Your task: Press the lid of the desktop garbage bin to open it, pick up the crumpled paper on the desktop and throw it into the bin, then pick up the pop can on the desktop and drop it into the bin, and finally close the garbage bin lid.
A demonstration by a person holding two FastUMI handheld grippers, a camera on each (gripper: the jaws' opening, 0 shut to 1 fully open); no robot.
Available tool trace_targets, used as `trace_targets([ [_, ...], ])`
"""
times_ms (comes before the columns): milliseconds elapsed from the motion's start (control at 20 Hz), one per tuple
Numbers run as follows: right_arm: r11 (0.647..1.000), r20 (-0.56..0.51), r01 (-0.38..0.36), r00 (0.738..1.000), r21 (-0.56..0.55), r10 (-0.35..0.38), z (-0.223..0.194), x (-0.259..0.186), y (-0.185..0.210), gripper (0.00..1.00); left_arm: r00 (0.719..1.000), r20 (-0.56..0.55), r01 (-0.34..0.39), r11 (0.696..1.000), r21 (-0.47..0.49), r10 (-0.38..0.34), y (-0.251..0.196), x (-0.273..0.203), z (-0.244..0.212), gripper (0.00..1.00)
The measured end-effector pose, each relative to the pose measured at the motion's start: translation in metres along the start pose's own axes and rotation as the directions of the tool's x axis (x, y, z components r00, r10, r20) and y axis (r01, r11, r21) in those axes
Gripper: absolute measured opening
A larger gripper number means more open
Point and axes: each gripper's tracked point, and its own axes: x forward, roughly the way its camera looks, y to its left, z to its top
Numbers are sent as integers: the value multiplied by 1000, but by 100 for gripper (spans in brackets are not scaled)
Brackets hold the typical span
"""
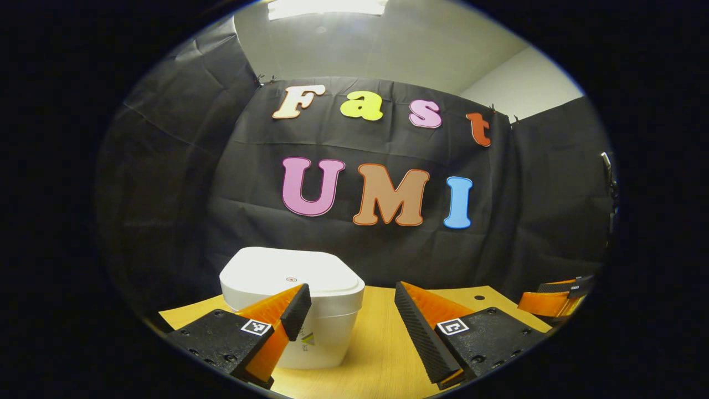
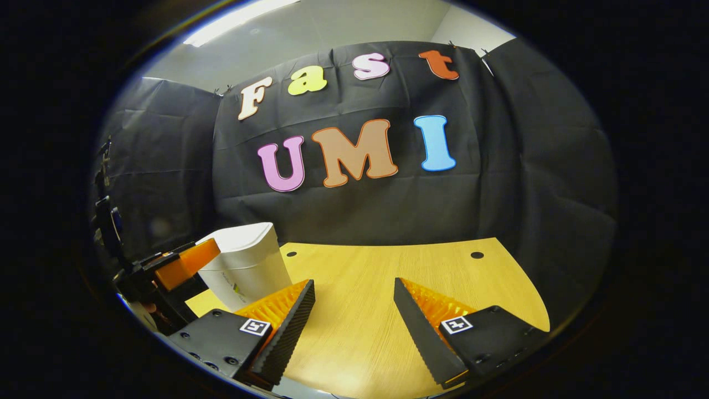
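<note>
Nearest the lens in the left gripper view, the left tool (image 1: 352,310) hangs low over the tabletop (image 1: 382,343), its jaws spread wide and holding nothing. That tabletop is the biggest thing present, pale wood running to the far cloth wall. Next in size, the garbage bin (image 1: 302,302) stands near the left edge, lid (image 1: 291,270) down flat, so opening is probably not yet done. The left tool sits just in front of the bin, likely placed so it can press that lid. To the right, the right tool (image 2: 353,307) waits released and unloaded above bare wood, well apart from the bin, presumably kept clear for the pick-ups. I cannot tell where the crumpled paper and pop can lie.
</note>
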Motion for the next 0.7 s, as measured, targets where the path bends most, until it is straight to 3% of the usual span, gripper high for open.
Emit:
trace_targets([
  [700,998,35,56,998,26,-57,4,-9,6,96,992,-11,128,992,7,-128,-21,-1,-6,93],
])
